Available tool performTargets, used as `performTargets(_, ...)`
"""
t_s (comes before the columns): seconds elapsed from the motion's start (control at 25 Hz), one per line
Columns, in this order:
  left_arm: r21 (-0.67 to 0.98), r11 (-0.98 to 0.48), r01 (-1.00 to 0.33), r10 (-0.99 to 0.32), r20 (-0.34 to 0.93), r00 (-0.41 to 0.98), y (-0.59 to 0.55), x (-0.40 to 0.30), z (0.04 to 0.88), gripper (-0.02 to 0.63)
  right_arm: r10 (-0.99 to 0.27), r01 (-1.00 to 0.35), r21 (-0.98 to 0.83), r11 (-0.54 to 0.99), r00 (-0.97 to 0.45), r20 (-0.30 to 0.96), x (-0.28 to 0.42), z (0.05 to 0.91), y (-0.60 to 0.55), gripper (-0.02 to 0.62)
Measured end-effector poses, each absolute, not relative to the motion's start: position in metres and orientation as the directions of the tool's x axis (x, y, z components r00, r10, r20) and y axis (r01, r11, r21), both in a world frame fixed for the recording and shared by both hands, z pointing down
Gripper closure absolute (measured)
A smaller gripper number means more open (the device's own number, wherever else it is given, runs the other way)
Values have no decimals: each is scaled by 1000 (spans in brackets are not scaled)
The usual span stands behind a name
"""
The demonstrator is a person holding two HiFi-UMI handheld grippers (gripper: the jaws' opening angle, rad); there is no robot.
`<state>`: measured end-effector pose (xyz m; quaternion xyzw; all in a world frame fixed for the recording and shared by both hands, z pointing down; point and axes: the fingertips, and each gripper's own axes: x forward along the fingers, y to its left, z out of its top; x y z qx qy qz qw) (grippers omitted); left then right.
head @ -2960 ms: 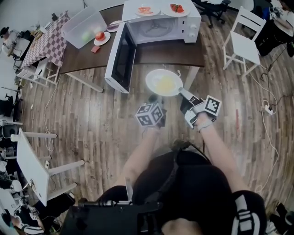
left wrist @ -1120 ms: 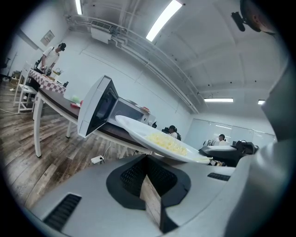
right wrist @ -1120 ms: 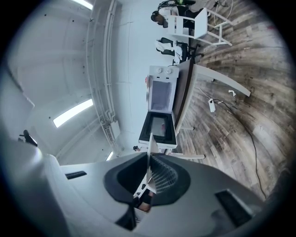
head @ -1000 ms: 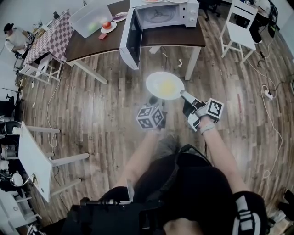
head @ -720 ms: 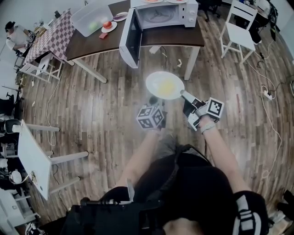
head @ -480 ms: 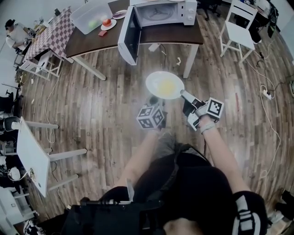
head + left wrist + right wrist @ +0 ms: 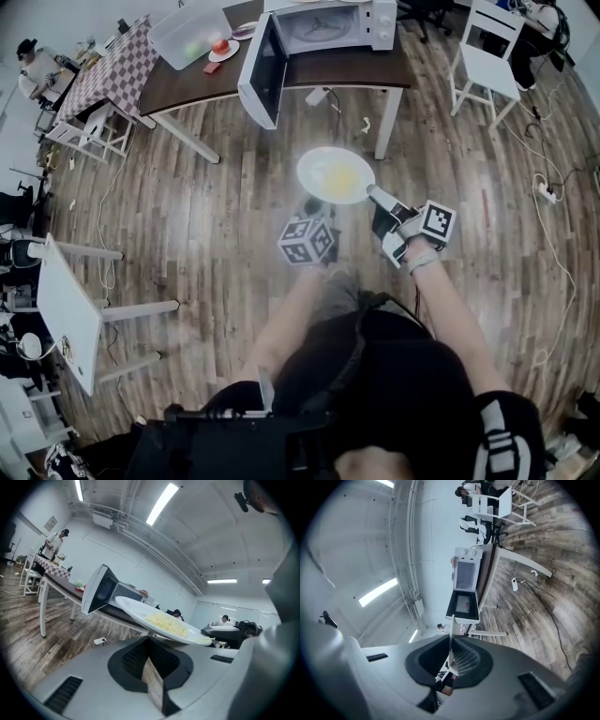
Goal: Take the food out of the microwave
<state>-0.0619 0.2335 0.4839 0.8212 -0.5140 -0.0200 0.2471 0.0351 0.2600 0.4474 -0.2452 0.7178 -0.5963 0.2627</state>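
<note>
While gripped edgewise, white plate (image 7: 310, 166) carries yellow food (image 7: 339, 174).

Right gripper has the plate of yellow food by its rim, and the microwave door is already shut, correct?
Not quite: the microwave door stands open, as the head view shows. The right gripper does hold the plate of yellow food by its rim.

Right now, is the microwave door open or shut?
Open. The door stands swung out from the microwave, and its cavity shows.
</note>
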Motion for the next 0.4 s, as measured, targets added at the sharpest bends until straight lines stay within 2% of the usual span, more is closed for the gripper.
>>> performTargets(0.4, 428, -350, -833, -860, 206, 467, 255, -41, 480, 606, -669, -26, -982, 189, -736, -109, 56, 443, 283, 577)
